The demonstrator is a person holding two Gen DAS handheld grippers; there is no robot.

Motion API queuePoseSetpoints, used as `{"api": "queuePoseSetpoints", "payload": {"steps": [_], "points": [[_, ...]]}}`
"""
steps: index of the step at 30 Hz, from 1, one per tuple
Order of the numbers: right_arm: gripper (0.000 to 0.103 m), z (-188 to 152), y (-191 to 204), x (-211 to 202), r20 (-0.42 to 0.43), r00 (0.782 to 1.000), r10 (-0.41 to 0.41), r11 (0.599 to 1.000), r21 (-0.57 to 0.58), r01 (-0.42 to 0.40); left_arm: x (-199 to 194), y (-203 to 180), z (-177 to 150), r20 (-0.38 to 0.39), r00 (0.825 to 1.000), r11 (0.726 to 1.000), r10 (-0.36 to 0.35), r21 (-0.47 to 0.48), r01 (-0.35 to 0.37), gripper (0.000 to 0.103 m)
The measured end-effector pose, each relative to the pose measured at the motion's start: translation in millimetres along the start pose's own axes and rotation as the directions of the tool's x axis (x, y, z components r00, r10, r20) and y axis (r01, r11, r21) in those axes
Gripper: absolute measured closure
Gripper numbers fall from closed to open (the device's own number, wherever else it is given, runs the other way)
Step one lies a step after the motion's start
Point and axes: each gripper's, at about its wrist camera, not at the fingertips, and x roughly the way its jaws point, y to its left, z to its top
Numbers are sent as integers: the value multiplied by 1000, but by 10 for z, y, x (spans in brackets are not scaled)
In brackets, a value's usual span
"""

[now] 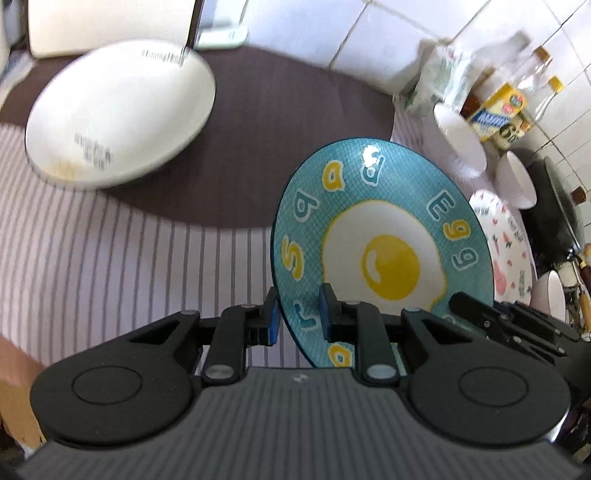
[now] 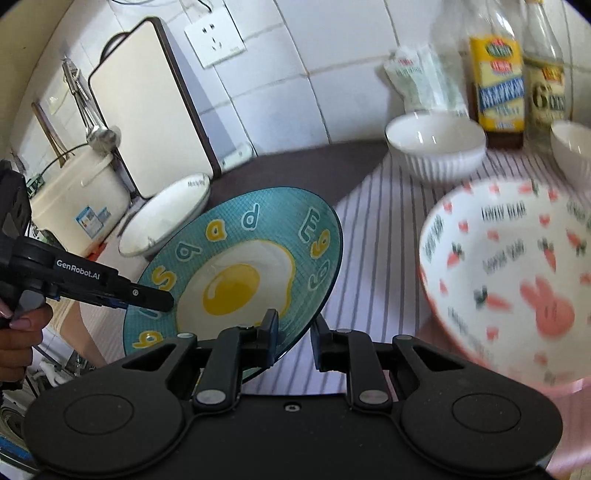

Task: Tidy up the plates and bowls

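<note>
On teal plate [image 2: 236, 258]: "Egg"

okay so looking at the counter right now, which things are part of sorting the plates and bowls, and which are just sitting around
Part of the job:
teal egg plate, with the left gripper and right gripper at its rim
bunny bowl
white plate
ribbed white bowl
plain white bowl

Just lying about:
sauce bottles
cutting board
wall socket
plastic packet
</note>
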Motion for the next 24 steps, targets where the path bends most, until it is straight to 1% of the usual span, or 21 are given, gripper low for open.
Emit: {"api": "queuePoseSetpoints", "payload": {"steps": [6,9,13,17,18,20,24], "points": [[80,426,-3,142,47,999,7,1000,-21,-6,-58,-28,525,47,999,999,18,39,-19,83],[80,624,-6,280,56,998,4,1000,-17,-3,8,14,775,60,998,998,29,46,-32,83],[80,830,-55,510,55,998,-4,1000,8,4,168,91,1020,57,998,998,40,37,-42,83],[80,935,-100,724,44,999,-23,999,39,21,372,163,1223,42,998,998,52,37,-54,82],[80,948,-119,776,37,999,-26,998,52,24,418,175,1254,36,998,997,53,46,-55,82],[80,969,-142,885,21,999,-38,997,67,37,543,220,1324,10,998,998,55,32,-56,82],[80,982,-213,1067,-10,999,-47,994,99,48,746,242,1392,-12,997,997,74,40,-73,82]]}}
